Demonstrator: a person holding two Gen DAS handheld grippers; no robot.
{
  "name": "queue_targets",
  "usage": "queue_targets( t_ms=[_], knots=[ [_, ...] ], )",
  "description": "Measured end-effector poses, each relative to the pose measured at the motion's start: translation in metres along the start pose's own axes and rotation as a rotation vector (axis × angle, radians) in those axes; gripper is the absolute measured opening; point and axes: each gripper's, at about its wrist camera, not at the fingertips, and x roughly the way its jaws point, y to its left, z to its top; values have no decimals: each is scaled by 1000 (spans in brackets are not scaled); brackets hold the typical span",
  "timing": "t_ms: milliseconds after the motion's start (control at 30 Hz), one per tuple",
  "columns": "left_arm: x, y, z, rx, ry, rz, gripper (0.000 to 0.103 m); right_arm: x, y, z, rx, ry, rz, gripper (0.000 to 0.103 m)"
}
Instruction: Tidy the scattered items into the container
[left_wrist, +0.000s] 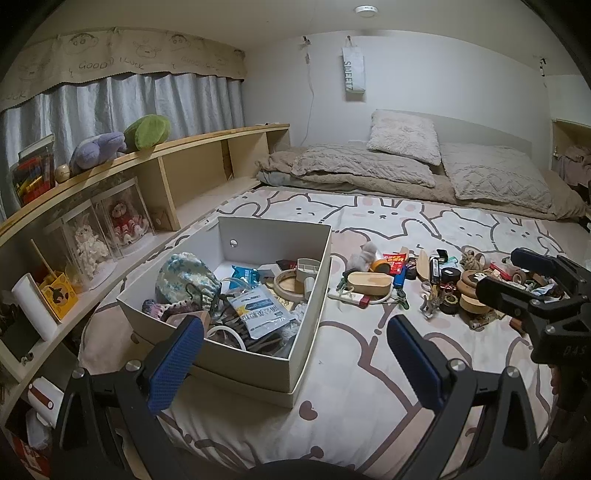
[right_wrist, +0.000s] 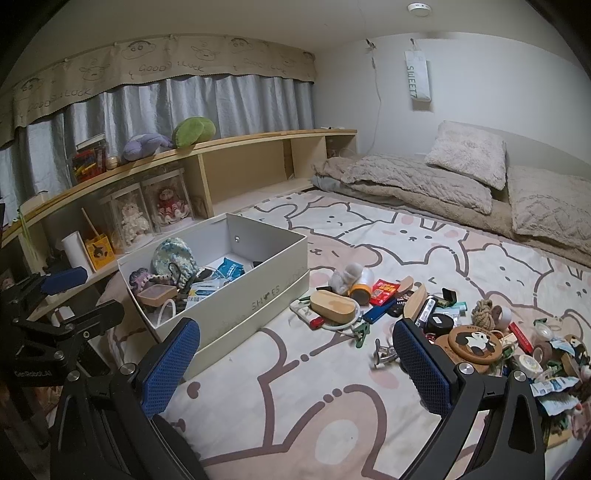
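A bare stretch of bedsheet (right_wrist: 295, 398) lay open in front of both grippers, between the shoe box (left_wrist: 258, 362) and the heap of small items (right_wrist: 461, 332). The box stood open-topped, already crowded inside, its near wall upright. Left of it, the wooden shelf (left_wrist: 155, 177) ran close alongside. Pillows (left_wrist: 491, 177) and a folded blanket (left_wrist: 362, 166) blocked the far end of the bed.

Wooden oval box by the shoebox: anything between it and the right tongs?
Nothing visible. The right tongs hang open over bare bedsheet, and the wooden oval box lies ahead beside the shoebox. Only a green clip sits close by.
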Motion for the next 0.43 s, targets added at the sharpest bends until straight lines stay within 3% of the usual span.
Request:
queue_targets(
  t_ms=[433],
  knots=[
    [2,1,-2,-8,2,-6,100,1,0,0,-1,2,0,103]
  ],
)
